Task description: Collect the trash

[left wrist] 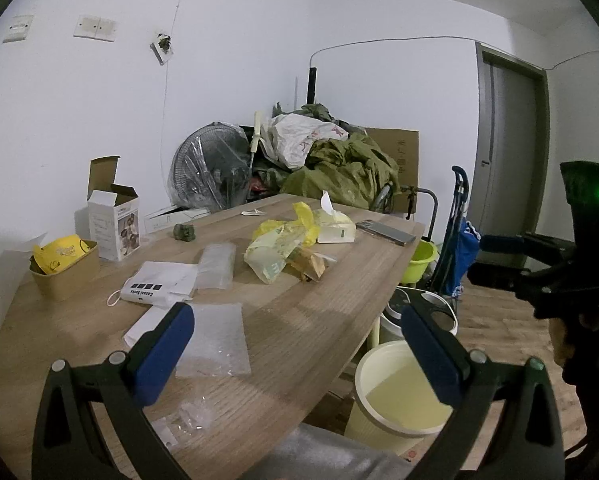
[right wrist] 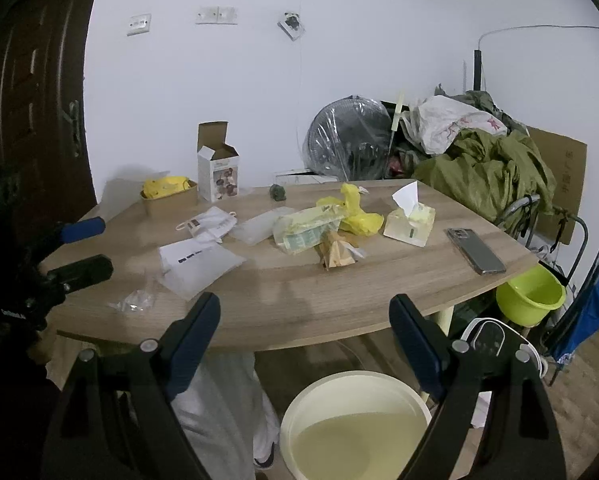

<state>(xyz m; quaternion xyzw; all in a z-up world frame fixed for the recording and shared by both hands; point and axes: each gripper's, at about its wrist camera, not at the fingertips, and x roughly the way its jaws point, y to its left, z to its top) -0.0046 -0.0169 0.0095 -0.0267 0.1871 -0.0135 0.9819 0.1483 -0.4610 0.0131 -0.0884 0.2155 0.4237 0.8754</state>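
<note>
Trash lies scattered on the wooden table (left wrist: 323, 320): a clear bubble bag (left wrist: 215, 344), a white sock package (left wrist: 159, 284), a yellow plastic bag (left wrist: 279, 248), crumpled brown paper (left wrist: 309, 266) and a small clear wrapper (right wrist: 133, 302). A cream waste bin (right wrist: 355, 420) stands on the floor at the table's near edge. My left gripper (left wrist: 296, 310) hovers open over the near table corner, nothing between its blue pads. My right gripper (right wrist: 304, 300) is open and bare, in front of the table edge and above the bin (left wrist: 399, 392).
A tissue pack (right wrist: 409, 220), a phone (right wrist: 475, 250), an open carton (right wrist: 217, 176) and a paper bowl (right wrist: 169, 194) also sit on the table. A green basin (right wrist: 529, 296) and a blue trolley (right wrist: 591, 304) stand at the right; a fan and piled cloth are behind.
</note>
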